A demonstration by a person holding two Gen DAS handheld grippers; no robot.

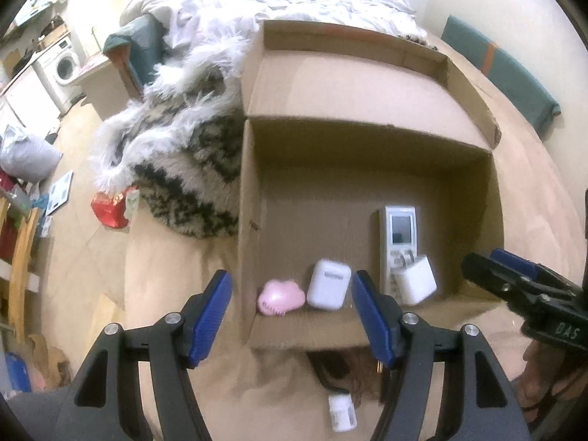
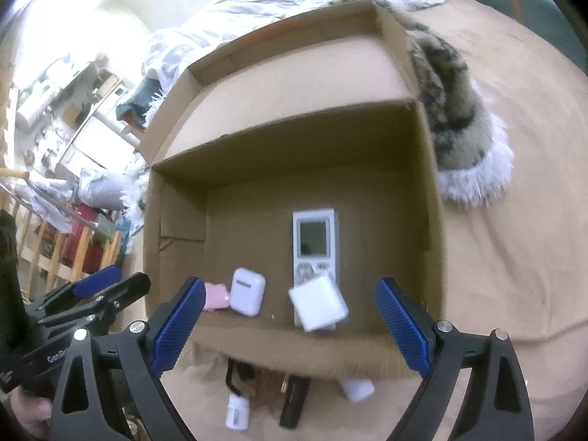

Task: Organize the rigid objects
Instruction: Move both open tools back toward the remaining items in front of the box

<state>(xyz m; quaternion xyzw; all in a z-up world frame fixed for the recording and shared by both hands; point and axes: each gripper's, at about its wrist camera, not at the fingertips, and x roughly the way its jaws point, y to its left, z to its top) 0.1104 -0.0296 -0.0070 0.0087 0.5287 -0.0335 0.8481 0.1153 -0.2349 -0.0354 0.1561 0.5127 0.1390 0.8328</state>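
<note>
A white charger cube (image 2: 318, 307) lies tilted across the lower end of a white remote (image 2: 314, 242) inside an open cardboard box (image 2: 431, 228) on a bed. Left of the remote sit a white earbud case (image 2: 247, 297) and a pink brush (image 1: 281, 297). Both claws, left (image 1: 292, 321) and right (image 2: 290, 329), hover apart and empty at the box's near wall.

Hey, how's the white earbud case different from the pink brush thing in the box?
The earbud case is white, smooth and rounded-rectangular; the pink brush is cloud-shaped with bristles showing at its near edge. The earbud case sits nearer the remote control; the pink brush sits toward the box's left wall. Both lie side by side near the front wall of the cardboard box, and neither is held.
</note>
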